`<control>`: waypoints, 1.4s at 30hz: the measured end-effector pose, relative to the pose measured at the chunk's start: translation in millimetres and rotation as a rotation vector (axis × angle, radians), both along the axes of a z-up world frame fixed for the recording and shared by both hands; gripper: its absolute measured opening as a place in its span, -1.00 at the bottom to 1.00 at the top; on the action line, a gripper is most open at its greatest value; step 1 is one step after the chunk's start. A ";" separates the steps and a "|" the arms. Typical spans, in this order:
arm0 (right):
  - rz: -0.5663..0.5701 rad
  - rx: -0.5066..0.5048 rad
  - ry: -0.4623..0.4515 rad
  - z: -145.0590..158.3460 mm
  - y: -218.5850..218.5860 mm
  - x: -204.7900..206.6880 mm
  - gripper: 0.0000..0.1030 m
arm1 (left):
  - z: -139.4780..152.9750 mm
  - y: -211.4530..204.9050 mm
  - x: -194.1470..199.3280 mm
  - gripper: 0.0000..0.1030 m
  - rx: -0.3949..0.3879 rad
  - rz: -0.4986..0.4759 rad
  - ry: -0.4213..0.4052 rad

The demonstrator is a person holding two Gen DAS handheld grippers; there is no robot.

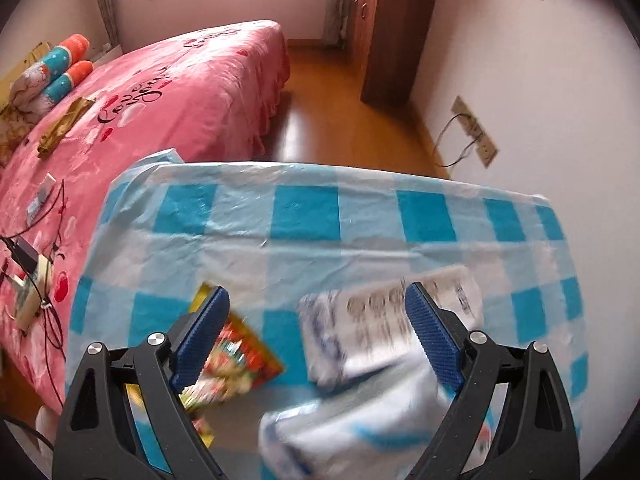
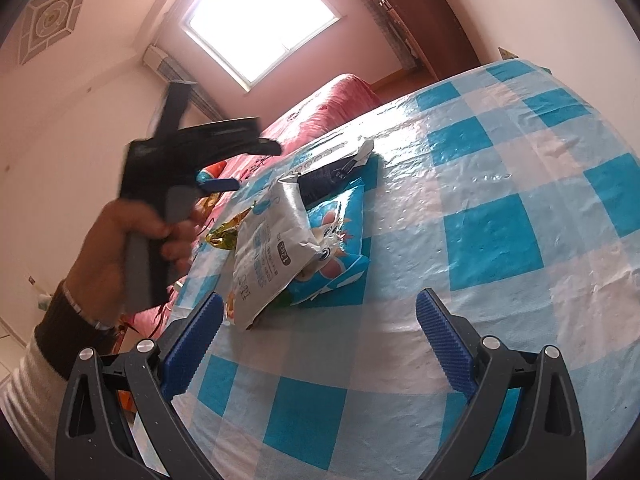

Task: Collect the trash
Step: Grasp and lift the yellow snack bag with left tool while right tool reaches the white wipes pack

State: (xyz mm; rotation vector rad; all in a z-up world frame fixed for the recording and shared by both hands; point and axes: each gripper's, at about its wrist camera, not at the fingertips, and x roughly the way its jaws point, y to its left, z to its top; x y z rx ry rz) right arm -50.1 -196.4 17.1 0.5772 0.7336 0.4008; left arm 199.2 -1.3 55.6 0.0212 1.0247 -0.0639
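Your left gripper [image 1: 317, 336] hangs just above the table [image 1: 360, 216] with its jaws spread wide and nothing between them. Beneath it lie the wrappers: a white packet with printed text [image 1: 384, 332] under the right finger, and a red and yellow snack wrapper [image 1: 240, 360] under the left finger, both blurred in that view.

Your right gripper [image 2: 319, 342] sits lower and nearer you, jaws also wide apart and empty, pointing across the checked cloth at the same heap. From here the white packet [image 2: 272, 256] lies crumpled on top of a blue cartoon-printed bag [image 2: 340, 240], with a gold foil scrap [image 2: 226, 234] at the table edge just beside them. Your left hand [image 2: 120, 248] holds its tool above and to the left of the pile.

I judge you to be at the approach, nothing collected so far. Next, lower one set of jaws around a raised fold of the white packet and close on it.

Beyond the table, the pink bed [image 1: 160, 100] and the window [image 2: 260, 20].
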 end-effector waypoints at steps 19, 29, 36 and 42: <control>-0.026 0.029 -0.005 0.9 -12.5 -4.4 0.86 | -37.2 3.2 -37.3 0.75 0.049 0.028 0.077; -0.069 0.097 0.011 -1.8 -35.5 -7.3 0.86 | -39.8 16.1 -118.0 0.74 0.001 -0.024 0.090; -0.055 0.091 0.009 -0.9 -33.9 -7.7 0.86 | 8.5 58.0 -116.2 0.75 0.084 0.016 -0.074; -0.048 0.079 0.006 -0.2 -30.0 -9.4 0.86 | -1.1 95.3 -75.2 0.75 0.142 0.014 -0.007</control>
